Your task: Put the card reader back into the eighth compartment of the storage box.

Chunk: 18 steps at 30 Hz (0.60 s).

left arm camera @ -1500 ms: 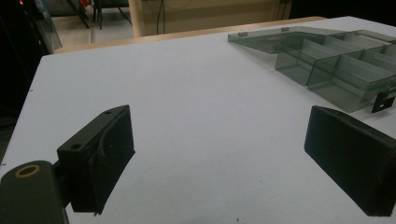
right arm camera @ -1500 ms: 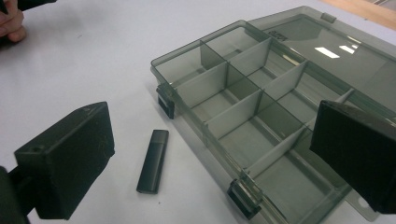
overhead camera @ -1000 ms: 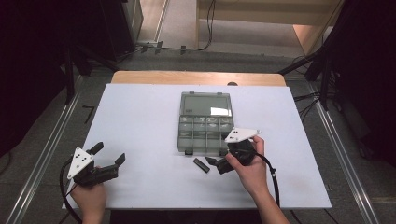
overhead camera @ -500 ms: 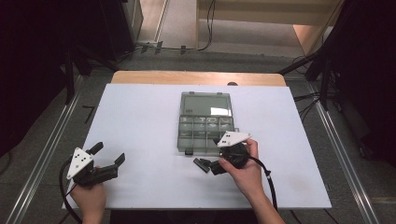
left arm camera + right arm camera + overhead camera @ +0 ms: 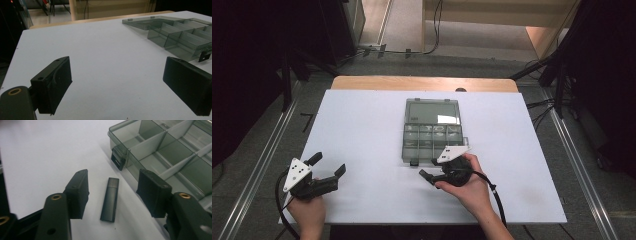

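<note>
Small dark stick (image 5: 110, 199), flat and oblong, lies on the white table (image 5: 362, 130) just beside the near wall of the smoky clear organizer box (image 5: 432, 131), close to that box's black latch (image 5: 118, 160). Right gripper (image 5: 112, 195) is spread wide with one jaw on each side of the stick, touching neither it nor the box. Left gripper (image 5: 117, 82), well apart from the box, is also spread wide over bare table.
</note>
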{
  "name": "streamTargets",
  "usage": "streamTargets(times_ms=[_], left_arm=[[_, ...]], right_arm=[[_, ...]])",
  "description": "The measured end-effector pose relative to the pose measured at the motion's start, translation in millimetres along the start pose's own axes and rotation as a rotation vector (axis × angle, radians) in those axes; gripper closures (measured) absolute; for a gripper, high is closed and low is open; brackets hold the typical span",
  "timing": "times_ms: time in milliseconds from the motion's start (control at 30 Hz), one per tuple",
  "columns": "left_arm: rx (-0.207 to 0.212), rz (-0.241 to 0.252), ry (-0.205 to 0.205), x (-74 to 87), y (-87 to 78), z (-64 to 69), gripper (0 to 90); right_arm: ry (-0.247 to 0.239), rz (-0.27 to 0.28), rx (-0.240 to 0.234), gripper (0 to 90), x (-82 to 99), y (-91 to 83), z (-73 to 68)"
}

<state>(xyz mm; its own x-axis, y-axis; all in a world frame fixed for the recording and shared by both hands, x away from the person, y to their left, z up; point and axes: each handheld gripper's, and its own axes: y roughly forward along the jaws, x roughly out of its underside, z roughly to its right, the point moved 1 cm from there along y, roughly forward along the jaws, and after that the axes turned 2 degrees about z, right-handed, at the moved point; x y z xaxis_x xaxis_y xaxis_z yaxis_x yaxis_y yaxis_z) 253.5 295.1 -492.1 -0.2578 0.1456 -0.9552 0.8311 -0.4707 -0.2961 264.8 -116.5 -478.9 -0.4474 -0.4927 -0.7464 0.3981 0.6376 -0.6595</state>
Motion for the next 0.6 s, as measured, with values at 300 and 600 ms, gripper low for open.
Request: streamTargets(times_ms=[300, 600], left_arm=[[0.001, 0.001, -0.001, 0.0, 0.0, -0.2, 8.6], [0.002, 0.001, -0.002, -0.1, -0.3, -0.3, 8.6]], right_arm=[[0.049, -0.047, 0.003, 54.9, 6.6, 9.6, 0.7], [0.064, -0.088, 0.027, 61.4, 13.5, 17.6, -3.6]])
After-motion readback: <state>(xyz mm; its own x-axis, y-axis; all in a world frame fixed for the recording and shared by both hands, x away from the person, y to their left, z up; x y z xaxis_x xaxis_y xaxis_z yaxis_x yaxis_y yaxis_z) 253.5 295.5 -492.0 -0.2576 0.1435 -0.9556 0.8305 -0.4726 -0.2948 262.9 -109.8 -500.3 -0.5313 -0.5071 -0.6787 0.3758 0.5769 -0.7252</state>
